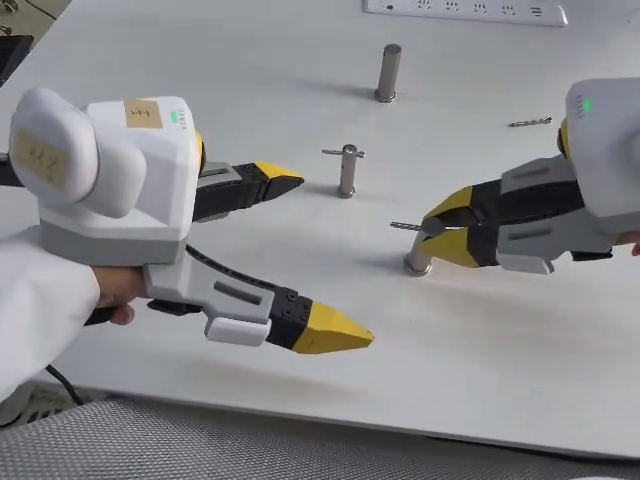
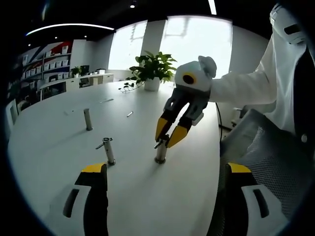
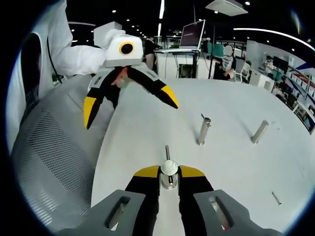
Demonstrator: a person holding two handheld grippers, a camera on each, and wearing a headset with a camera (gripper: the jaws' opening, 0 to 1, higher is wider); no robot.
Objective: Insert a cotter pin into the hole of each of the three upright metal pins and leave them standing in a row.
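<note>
At centre right the right gripper (image 1: pixel 428 227) covers the head of the nearest metal pin (image 1: pixel 417 263) (its foot shows); whether the cotter pin (image 1: pixel 405 226) passes through its hole cannot be told. The top edge cuts the power strip (image 1: pixel 465 10).

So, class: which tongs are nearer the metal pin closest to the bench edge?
Right. The right tongs sit closed around the head of the metal pin; the left tongs hang wide open, apart from it, off to its side.

white worktable (image 2: pixel 49 152) in an open office. bright windows (image 2: pixel 197 44) behind a potted plant (image 2: pixel 153 66); shelving (image 2: pixel 54 66) along one wall; linear ceiling lights (image 2: pixel 69 25); grey mesh chair (image 2: pixel 268 147).
</note>
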